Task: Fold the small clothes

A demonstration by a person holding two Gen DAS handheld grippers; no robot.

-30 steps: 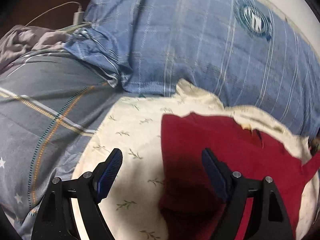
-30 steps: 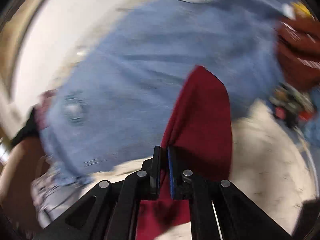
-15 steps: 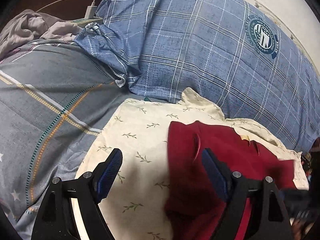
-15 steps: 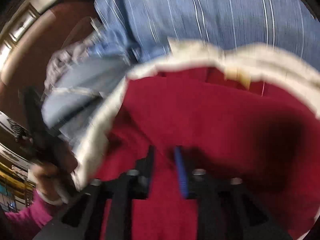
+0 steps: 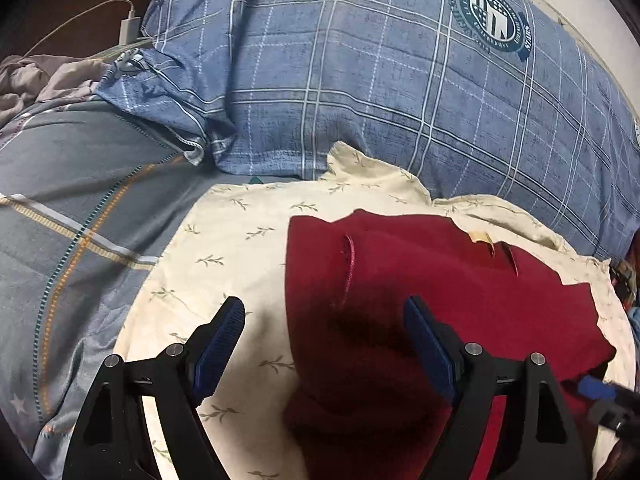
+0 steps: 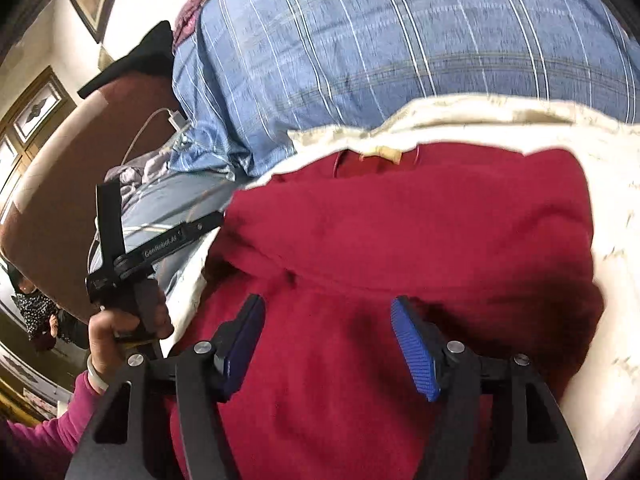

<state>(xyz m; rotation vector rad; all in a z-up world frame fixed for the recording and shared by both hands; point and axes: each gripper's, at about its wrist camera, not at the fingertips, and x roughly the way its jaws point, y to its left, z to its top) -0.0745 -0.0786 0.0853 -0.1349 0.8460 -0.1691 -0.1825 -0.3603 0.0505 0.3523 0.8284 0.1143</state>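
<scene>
Bedding fills the bkgd: a big blue plaid pillow w/ round crest [image 5: 400, 92], a grey striped quilt [image 5: 72, 208] to one side, and a cream leaf-print cloth [image 5: 240, 248] spread as the work surface.

Progress: the dark red knit garment [image 5: 420, 292] lies on the cream cloth, doubled over. In the right wrist view a folded layer sits atop the lower part, its edge running across the middle. So at least one fold looks done; prob. one more fold plus smoothing left, judging by the bulky, uneven top layer. Neck label shows at the far edge.

Right gripper [image 6: 328, 344]: jaws have just been opening and stand wide apart; the red fabric lies under them, nothing pinched, pads not pressing on anything.

Left gripper [image 5: 324, 344]: jaws wide apart too, hovering over the garment's near-left edge, one pad above the cream cloth, the other above red fabric; holds nothing. The person's left hand [image 6: 120, 328] grips its handle.
</scene>
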